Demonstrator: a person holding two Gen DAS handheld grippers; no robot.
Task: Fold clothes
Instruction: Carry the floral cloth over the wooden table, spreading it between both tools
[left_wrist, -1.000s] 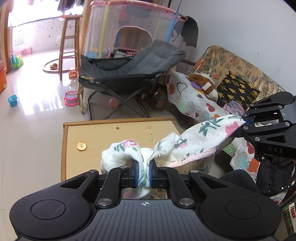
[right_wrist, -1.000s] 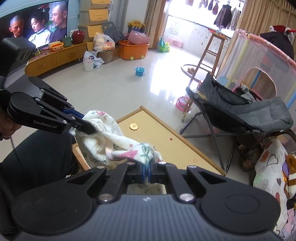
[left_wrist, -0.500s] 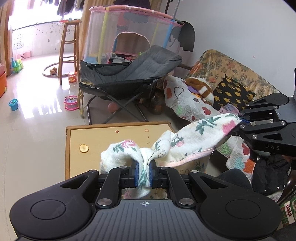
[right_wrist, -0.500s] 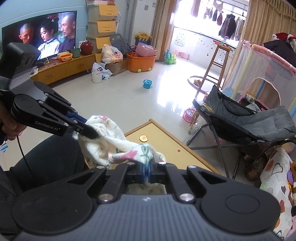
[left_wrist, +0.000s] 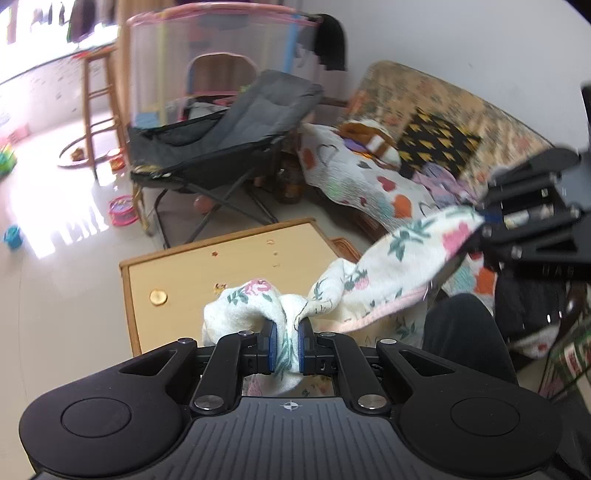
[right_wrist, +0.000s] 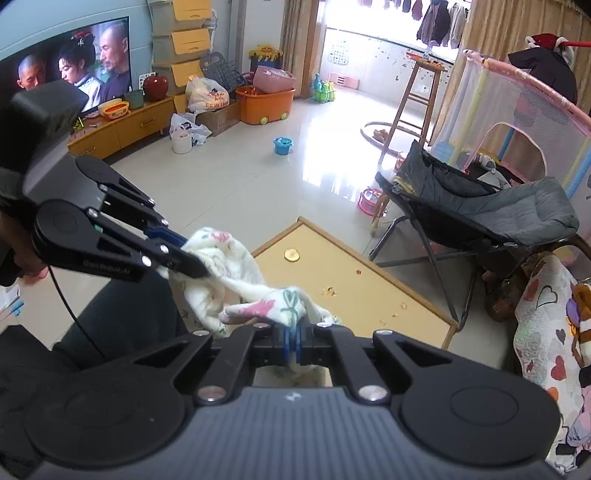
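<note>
Left gripper (left_wrist: 284, 345): pads pressed onto a bunched wad of the floral cloth (left_wrist: 388, 258); a tuft pokes out below the pinch.
Right gripper (right_wrist: 291, 341): pads nearly together, pinching a thin edge of the same cloth; seen from the left wrist view it sits off to the right and higher up, and is motion-blurred.
Cloth position: airborne, slung between the two grippers above the near edge of the wooden table (left_wrist: 184, 266). None of it is seen lying flat on the table.
Cloth shape: crumpled near the left pinch, stretched into a band toward the right pinch, pink hem hanging along the underside. No crisp crease or squared stack visible.
Person: dark-clothed knee (left_wrist: 458, 325) just under the cloth's sag.
Table top ahead: a round yellow disc (left_wrist: 158, 296) and small scattered crumbs (right_wrist: 328, 291); no folded pile in view.
Progress, judged: cloth is held at two points and not folded as it hangs. This fits spreading it out for a fold, or carrying one edge over mid-fold; the views do not settle which.
Left to do: a flat, neat fold resting on a surface.
Beyond: grey lounge chair (right_wrist: 491, 210), sofa with patterned blanket (left_wrist: 354, 177).
</note>
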